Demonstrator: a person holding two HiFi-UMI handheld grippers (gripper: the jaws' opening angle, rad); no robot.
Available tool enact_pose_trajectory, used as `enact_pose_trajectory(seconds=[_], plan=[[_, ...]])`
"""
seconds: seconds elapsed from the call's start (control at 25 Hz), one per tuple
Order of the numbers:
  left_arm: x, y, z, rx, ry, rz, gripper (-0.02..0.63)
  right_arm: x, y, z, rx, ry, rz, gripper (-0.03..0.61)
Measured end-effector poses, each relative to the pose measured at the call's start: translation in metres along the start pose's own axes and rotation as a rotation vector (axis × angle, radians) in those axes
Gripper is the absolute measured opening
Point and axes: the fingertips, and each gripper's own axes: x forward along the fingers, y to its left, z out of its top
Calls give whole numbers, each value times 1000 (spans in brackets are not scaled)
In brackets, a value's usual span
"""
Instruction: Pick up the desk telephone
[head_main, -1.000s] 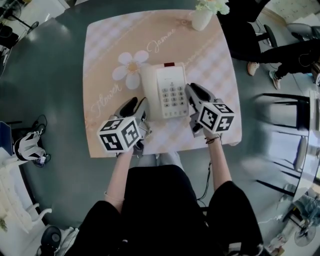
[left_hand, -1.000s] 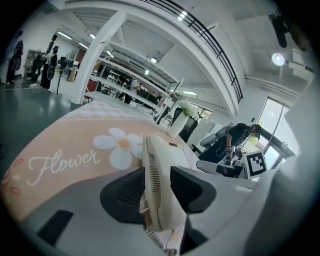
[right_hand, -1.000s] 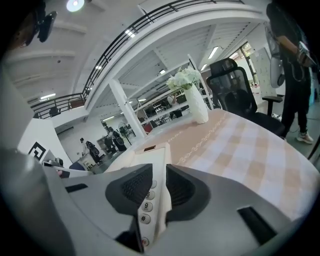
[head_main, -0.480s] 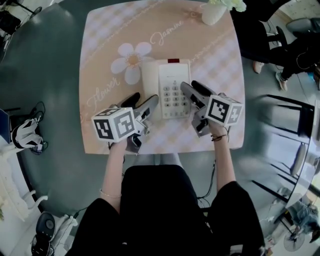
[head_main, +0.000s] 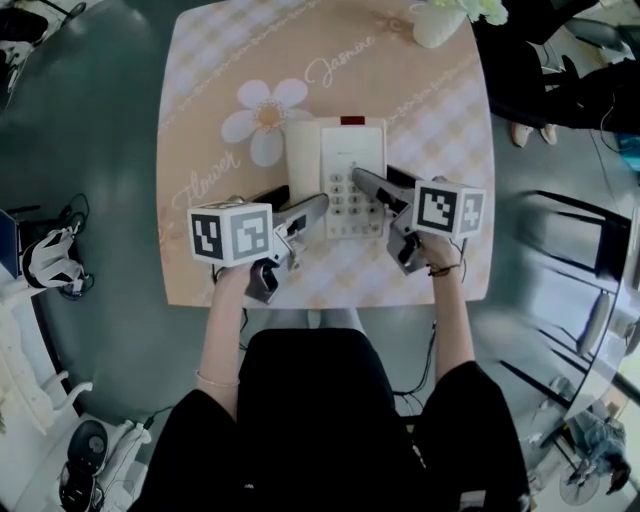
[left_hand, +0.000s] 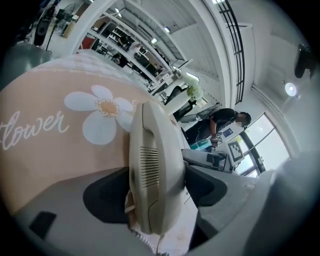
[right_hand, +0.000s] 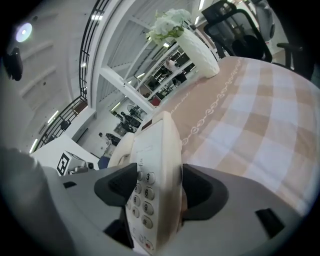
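Peach checked tablecloth (head_main: 200, 110) with a big daisy print (head_main: 262, 118) covers the whole square table, and a white vase (head_main: 438, 26) stands at the far right corner. Our desk telephone (head_main: 345, 160) sits around the middle, a bit closer to the near edge than the far one.

We've got both tools on it. The left gripper (head_main: 300, 202) has its jaws clamped across the handset (left_hand: 152, 160), one pad on each flank. The right gripper (head_main: 380, 182) has its jaws closed on the right side of the body, squeezing the keypad (right_hand: 141, 196) panel between the pads.

So the step is the lift itself, and we'd say the trick is going up with both hands at the same pace. As far as we can tell, the left one only has the handset, which just rests in its cradle, so if that side rises faster the handset pops off and the curly cord drags the base. Go straight up, level, no twisting. The right grip is near one edge, so the smooth plastic could pivot in the pads. Go slow and don't ease off the squeeze.
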Motion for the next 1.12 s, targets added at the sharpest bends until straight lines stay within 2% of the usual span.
enact_pose_trajectory(seconds=[0.12,0.32,0.56,0.8,1.12], plan=[[6,-4,-1,7,36,-17,331,2,-1,-1,21,29,12,259],[7,-6,-1,5,50,-29,333,4,-1,-2,46,68,37,259],[7,-5,-2,3,70,-12,331,4,-2,-2,67,64,37,259],[6,-4,0,-9,14,-4,331,4,-3,-2,74,60,36,258],[3,-6,2,-28,1,31,322,1,-1,0,84,33,33,253]])
